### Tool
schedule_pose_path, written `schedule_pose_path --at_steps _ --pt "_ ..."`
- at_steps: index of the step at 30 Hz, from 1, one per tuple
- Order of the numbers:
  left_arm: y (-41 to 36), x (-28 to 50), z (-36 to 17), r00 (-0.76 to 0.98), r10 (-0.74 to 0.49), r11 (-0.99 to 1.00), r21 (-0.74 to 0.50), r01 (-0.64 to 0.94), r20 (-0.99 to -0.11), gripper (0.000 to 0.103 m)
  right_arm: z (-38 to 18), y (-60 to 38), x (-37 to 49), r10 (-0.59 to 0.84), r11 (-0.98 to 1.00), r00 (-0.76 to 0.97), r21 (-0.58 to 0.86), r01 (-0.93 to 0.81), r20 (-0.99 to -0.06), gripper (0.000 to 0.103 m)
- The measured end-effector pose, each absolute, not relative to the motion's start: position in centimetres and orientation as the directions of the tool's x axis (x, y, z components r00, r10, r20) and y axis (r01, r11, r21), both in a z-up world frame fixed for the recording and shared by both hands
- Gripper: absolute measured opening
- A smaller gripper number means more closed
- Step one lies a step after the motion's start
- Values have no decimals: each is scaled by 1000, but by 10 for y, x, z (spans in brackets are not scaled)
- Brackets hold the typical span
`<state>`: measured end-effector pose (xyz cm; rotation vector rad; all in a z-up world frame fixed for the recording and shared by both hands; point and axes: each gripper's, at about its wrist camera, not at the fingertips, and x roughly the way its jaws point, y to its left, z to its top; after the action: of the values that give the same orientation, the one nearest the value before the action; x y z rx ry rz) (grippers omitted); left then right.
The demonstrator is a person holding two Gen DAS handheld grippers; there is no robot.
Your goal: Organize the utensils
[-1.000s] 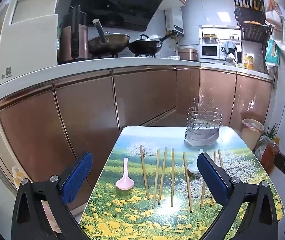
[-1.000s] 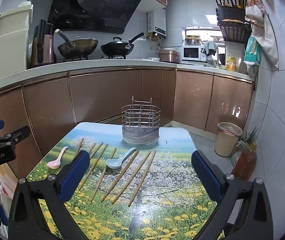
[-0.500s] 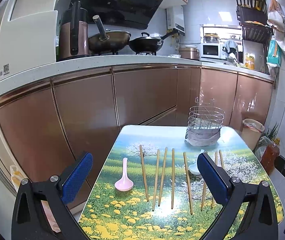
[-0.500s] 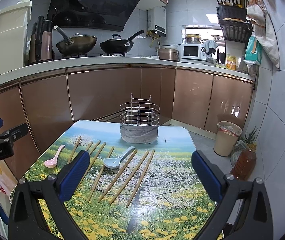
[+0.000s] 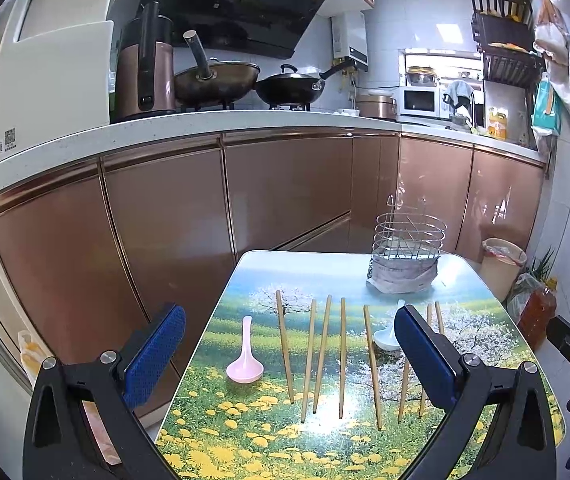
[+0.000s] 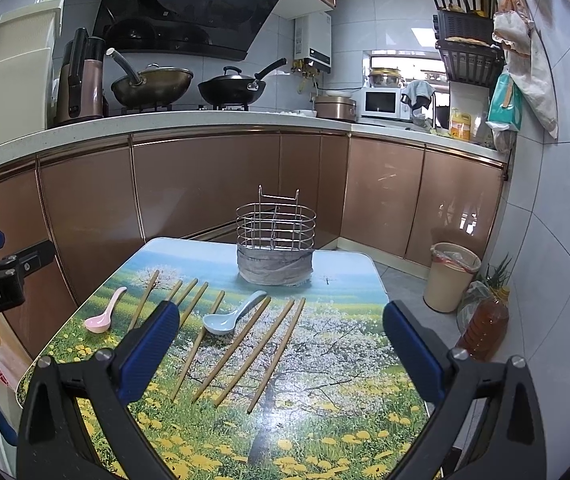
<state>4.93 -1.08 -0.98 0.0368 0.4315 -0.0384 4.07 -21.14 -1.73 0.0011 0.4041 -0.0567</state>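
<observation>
While both the left gripper (image 5: 289,354) and right gripper (image 6: 277,346) hover spread wide and empty, a blue pad (image 5: 425,354) hides part of the pale blue spoon (image 5: 387,334) and two chopsticks (image 5: 433,320).

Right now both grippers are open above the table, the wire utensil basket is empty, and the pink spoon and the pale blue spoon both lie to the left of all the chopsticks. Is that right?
Not quite. Only the pink spoon lies left of all the wooden chopsticks. The right wrist view shows the pale blue spoon lying among them, with chopsticks on both sides. The rest holds: left gripper and right gripper are open, and the wire utensil basket is empty.
</observation>
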Motion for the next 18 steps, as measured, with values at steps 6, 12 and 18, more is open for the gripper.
schedule_pose_path --at_steps 6,12,18 --pt "-10 49 -6 908 -32 999 18 43 -417 103 -16 -214 38 -65 998 918 -12 66 -392 102" --pt "-10 48 0 913 -34 999 15 44 -406 103 -11 -213 36 -68 998 918 -18 67 -391 102" --pt "-7 46 9 921 -36 999 -4 37 -387 103 -7 -213 34 -77 997 918 -26 72 -389 102"
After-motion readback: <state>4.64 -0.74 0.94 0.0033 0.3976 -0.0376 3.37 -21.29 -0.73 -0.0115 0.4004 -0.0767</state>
